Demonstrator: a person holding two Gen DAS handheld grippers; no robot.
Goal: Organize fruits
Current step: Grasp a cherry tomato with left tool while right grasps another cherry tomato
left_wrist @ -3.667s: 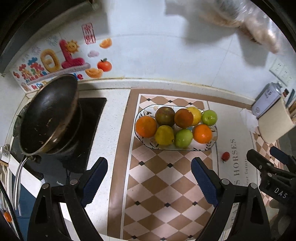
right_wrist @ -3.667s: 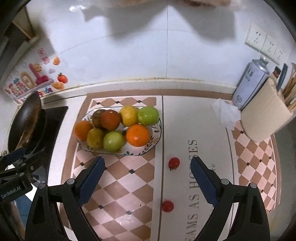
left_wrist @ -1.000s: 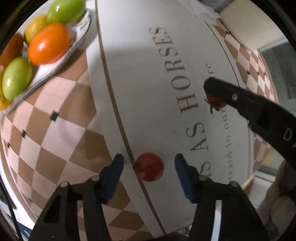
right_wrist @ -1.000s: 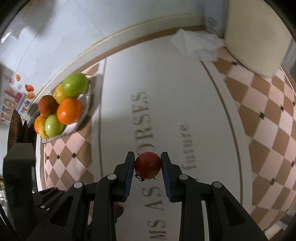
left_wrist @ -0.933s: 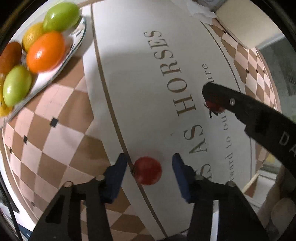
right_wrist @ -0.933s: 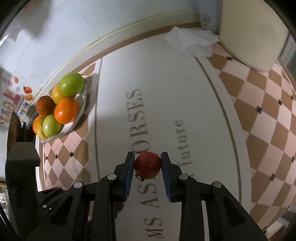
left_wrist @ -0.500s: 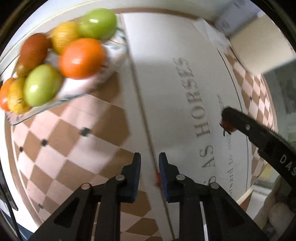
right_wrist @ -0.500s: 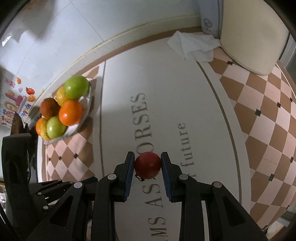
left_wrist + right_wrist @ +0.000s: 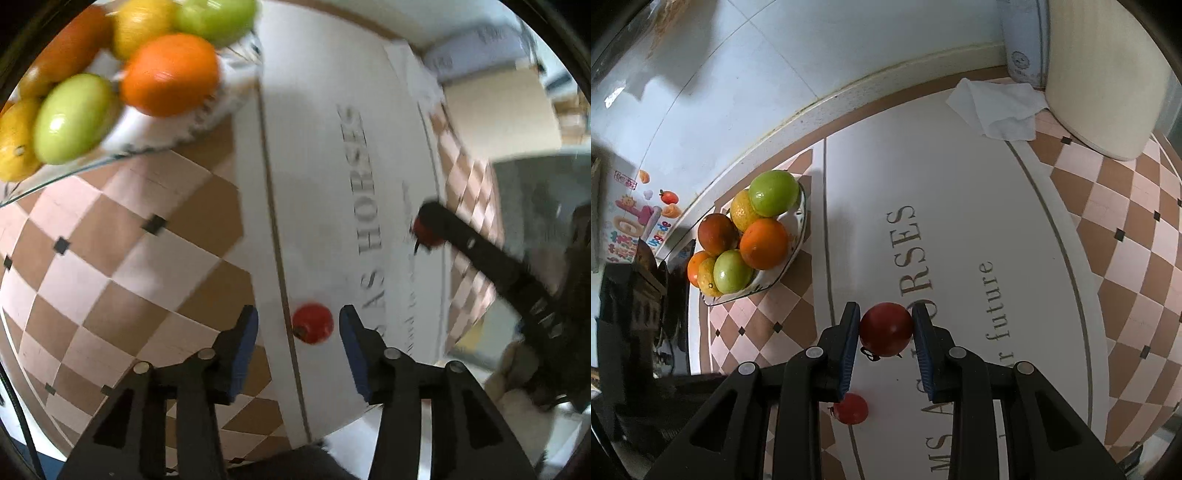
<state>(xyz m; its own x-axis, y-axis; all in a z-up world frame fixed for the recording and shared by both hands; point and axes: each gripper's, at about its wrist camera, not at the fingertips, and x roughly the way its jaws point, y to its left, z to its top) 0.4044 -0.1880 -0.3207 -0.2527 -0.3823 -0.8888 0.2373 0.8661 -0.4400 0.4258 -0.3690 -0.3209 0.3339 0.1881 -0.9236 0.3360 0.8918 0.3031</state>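
Observation:
My right gripper [image 9: 885, 328] is shut on a small red tomato [image 9: 886, 328] and holds it above the mat. It also shows in the left wrist view [image 9: 424, 232], blurred. A second red tomato [image 9: 312, 323] lies on the white mat between the open fingers of my left gripper [image 9: 298, 325], not touching either pad; it also shows in the right wrist view [image 9: 851, 408]. The fruit plate [image 9: 796, 236] holds several oranges, green and yellow fruits, to the left and further back; its rim shows in the left wrist view [image 9: 177, 125].
A patterned mat [image 9: 960, 206] with lettering covers the counter. A crumpled white tissue [image 9: 997, 107], a spray can [image 9: 1023, 44] and a beige holder [image 9: 1104, 74] stand at the back right. A dark pan and stove [image 9: 635, 280] are at the left.
My left gripper had shut without the tomato between its fingers and has opened again; the tomato now lies between its fingers. The right gripper keeps its tomato, lifted a little.

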